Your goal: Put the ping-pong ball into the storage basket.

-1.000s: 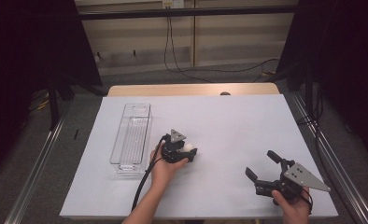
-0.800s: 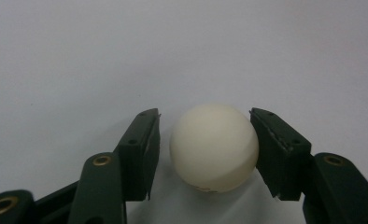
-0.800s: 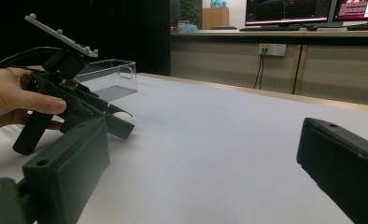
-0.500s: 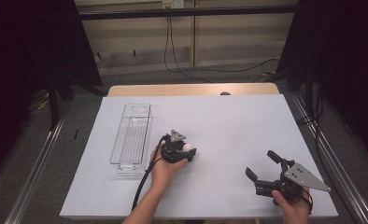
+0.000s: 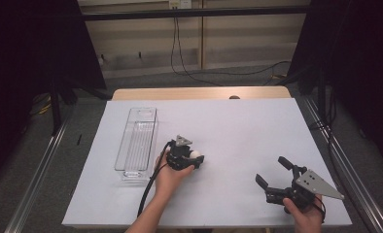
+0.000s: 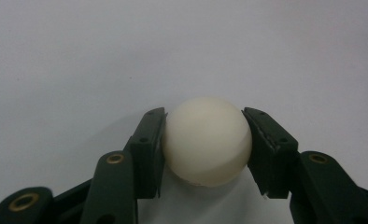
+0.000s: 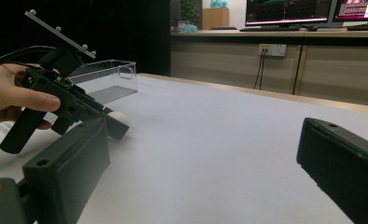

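a clear plastic bin (image 5: 137, 144) stands on the left part of the white counter (image 5: 248, 131), long and narrow. a black cable (image 5: 199, 73) lies on the floor behind it. two monitors (image 7: 289, 10) glow far back.

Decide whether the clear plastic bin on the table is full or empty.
Empty: through the clear plastic bin nothing shows inside, and the white ball sits outside it, clamped in the left gripper.

The worktop (image 5: 238, 121) has a white cover. A clear plastic box (image 5: 137, 141) lies on its left part. A white ball (image 5: 196, 155) rests near the box.
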